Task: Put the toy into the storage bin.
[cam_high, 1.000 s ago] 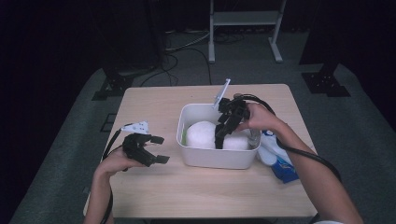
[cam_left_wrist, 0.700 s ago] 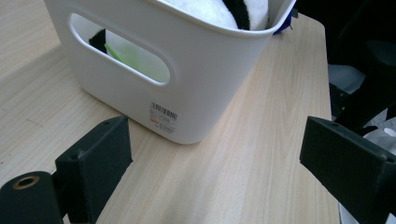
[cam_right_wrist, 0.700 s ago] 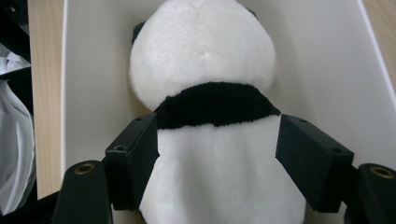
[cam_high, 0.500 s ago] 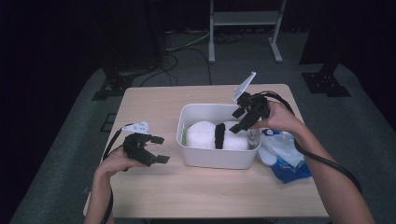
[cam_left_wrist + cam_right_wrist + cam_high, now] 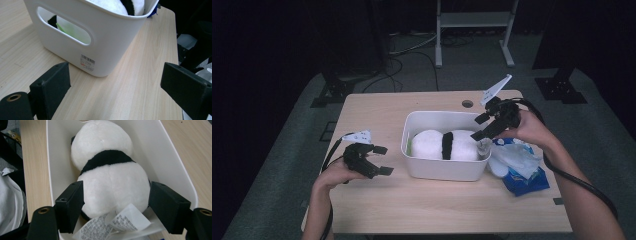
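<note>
- Watching the right gripper [image 5: 482, 126], I see its jaws standing wide and released above the near end of the white bin [image 5: 412, 150], with nothing pinched between them; they have just been opening a little further.
- From the right gripper view, the plush panda [image 5: 110, 177] lies below and between the two jaws, and its paper care tag [image 5: 117, 222] sits closest to the jaw roots.
- My worry: if I drop the jaws again, a pad could catch that loose tag and drag the toy up and over the rim.
- A second risk, as I judge it: swinging sideways, the trailing cable or the lower jaw could clip the bin wall and shove it toward the blue wipes pack [image 5: 524, 170] just beside it.
- My left gripper [image 5: 379, 160] rests on the table [image 5: 437, 210] with its jaws spread and empty; the bin stands ahead of them, apart, so nothing steadies it if it gets bumped.
- As for the panda: soft, round, white with a black band across the middle, lying on its side lengthwise inside the bin, and looking settled.
</note>
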### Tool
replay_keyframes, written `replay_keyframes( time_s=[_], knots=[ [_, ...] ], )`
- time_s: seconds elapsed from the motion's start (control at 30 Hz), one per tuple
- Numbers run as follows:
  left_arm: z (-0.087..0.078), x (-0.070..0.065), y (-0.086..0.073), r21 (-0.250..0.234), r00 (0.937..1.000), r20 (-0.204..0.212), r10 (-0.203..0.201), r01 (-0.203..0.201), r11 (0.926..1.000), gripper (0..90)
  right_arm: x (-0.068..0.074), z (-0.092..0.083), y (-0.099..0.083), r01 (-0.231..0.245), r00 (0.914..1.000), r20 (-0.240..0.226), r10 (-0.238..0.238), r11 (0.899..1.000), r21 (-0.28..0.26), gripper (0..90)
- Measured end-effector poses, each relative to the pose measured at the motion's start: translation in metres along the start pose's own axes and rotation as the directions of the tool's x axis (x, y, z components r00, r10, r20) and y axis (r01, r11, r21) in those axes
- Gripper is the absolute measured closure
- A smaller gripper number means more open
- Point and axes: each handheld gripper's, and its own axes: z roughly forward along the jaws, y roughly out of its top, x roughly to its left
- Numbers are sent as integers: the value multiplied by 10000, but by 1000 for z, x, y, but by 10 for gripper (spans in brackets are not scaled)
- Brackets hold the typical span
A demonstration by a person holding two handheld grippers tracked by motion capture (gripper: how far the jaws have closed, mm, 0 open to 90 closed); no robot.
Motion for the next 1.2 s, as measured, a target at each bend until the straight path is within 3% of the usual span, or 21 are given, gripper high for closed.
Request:
replay_keyframes(
  time_s=[0.6, 1.2],
  knots=[
    [0, 1, -2, 77, 9999, -24, -114, 115, 9999, 78, 5, -38, -41, -678, 9958, 577, 717, 9955, -665, 253],
    [-1, 1, -3, 45, 9999, -99, -129, 130, 9999, 78, 8, -43, -82, -1419, 9860, 739, 1498, 9846, -1022, 248]
  ],
)
